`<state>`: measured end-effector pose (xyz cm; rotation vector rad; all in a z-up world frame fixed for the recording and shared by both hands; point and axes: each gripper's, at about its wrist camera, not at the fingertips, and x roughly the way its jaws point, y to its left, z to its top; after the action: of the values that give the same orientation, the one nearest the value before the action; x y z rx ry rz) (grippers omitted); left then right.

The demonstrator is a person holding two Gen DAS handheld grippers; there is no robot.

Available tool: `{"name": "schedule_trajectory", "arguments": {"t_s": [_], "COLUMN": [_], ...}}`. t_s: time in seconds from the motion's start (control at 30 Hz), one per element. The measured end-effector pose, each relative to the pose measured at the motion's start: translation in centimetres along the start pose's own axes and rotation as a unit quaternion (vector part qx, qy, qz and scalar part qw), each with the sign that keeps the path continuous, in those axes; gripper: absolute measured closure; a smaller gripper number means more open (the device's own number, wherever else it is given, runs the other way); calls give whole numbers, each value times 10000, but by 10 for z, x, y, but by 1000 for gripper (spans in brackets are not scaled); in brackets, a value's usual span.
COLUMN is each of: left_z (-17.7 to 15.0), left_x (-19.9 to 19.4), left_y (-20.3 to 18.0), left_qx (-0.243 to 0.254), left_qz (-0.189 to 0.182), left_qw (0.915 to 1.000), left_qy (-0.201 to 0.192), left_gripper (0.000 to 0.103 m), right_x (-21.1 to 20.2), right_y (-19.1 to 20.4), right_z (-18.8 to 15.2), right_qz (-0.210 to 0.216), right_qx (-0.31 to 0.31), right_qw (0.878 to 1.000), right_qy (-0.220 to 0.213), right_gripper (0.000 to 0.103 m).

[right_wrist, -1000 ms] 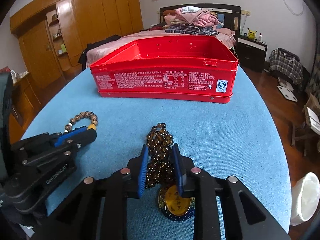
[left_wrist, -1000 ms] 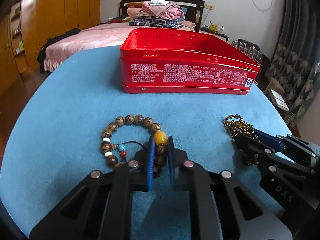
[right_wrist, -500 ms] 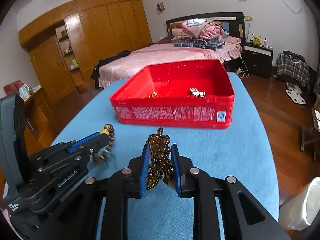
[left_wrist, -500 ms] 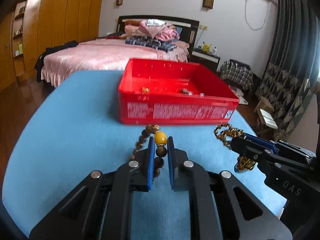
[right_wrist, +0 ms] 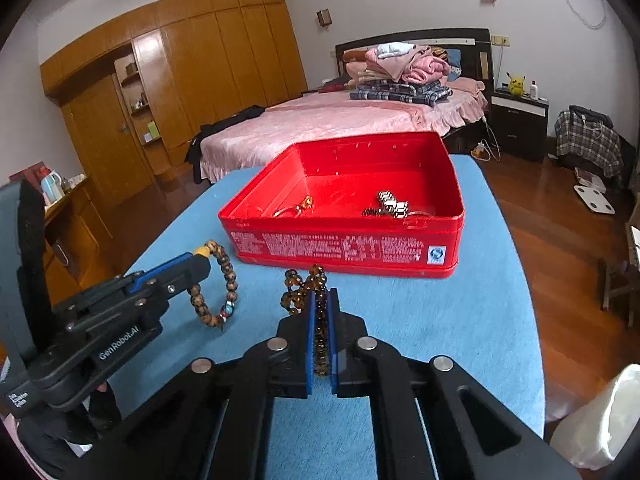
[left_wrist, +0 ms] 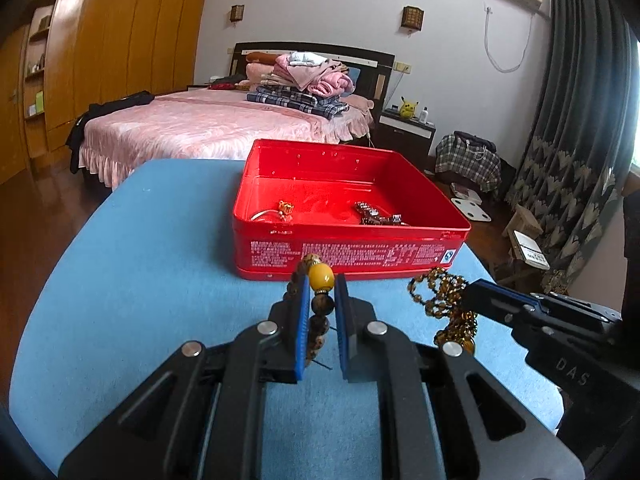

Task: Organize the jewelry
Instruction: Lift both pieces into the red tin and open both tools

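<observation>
- Brown wooden-bead bracelet with an amber bead (left_wrist: 320, 300) is pinched between the left gripper's (left_wrist: 322, 280) fingers, hanging below them.
- Right gripper (right_wrist: 321, 300) clamps the dark amber bead necklace (right_wrist: 308, 284).
- Red rectangular tin (left_wrist: 348, 250) sits just ahead of both.

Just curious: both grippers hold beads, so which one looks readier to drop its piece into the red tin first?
Hard to call; probably the left gripper. Its bracelet sits right before the tin; the right gripper seems slightly further back.
</observation>
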<state>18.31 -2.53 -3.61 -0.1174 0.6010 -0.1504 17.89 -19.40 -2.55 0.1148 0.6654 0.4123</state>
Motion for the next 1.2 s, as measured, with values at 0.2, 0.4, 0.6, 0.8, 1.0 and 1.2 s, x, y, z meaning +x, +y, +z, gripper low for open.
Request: {"name": "schedule_trajectory", "arguments": {"t_s": [0.2, 0.4, 0.6, 0.8, 1.0, 1.2], "left_z": [14, 37, 65, 88, 105, 113], "left_x": [-3, -1, 9, 28, 53, 80], "left_y": [-1, -1, -4, -6, -7, -3], "left_qx": [-12, -18, -4, 73, 153, 172], "left_qz": [-70, -111, -132, -126, -126, -128], "left_qw": [9998, 9992, 9981, 9973, 9967, 9968], "left_qy": [-171, -390, -604, -723, -792, -767], "left_gripper": [92, 92, 92, 92, 92, 92], "right_x": [-9, -9, 2, 21, 46, 74], "right_y": [3, 3, -2, -14, -19, -28], "right_z": [18, 43, 72, 98, 117, 125], "right_qz": [-9, -11, -51, -104, -178, -252], "right_qx": [-97, -207, -244, -222, -278, -226], "right_qw": [9998, 9990, 9983, 9978, 9976, 9982], "right_qy": [-186, -384, -530, -612, -613, -504], "right_gripper": [98, 98, 98, 98, 98, 98]}}
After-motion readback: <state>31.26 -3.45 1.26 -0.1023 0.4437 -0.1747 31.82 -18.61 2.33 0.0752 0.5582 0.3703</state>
